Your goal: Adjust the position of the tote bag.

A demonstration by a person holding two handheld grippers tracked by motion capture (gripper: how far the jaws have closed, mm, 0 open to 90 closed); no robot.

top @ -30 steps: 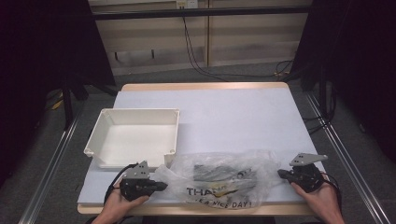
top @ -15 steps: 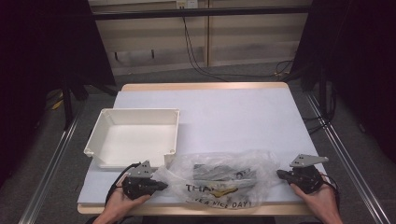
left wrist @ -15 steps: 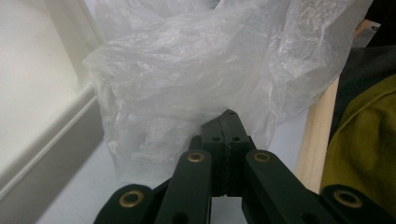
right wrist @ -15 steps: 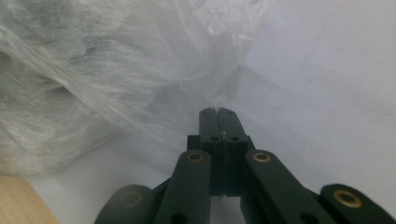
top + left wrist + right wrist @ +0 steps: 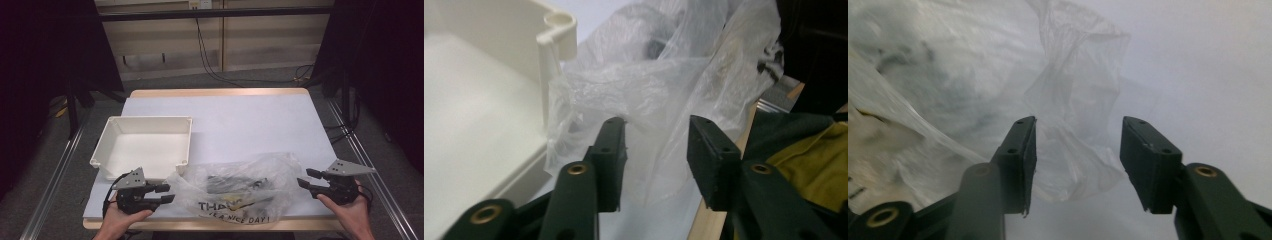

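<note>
Right now your left gripper (image 5: 167, 193) and right gripper (image 5: 303, 178) sit at either end of the clear plastic bag (image 5: 240, 187), which lies along the near edge of the table (image 5: 240, 115) with dark items inside. Both sets of jaws have just been opening and now stand released: bag film lies between the pads, but nothing presses on it. Your left gripper has the white bin (image 5: 142, 145) just beyond it, the bag's left end touching the bin's corner. Past the bag, the white tabletop gives you broad open room.
</note>
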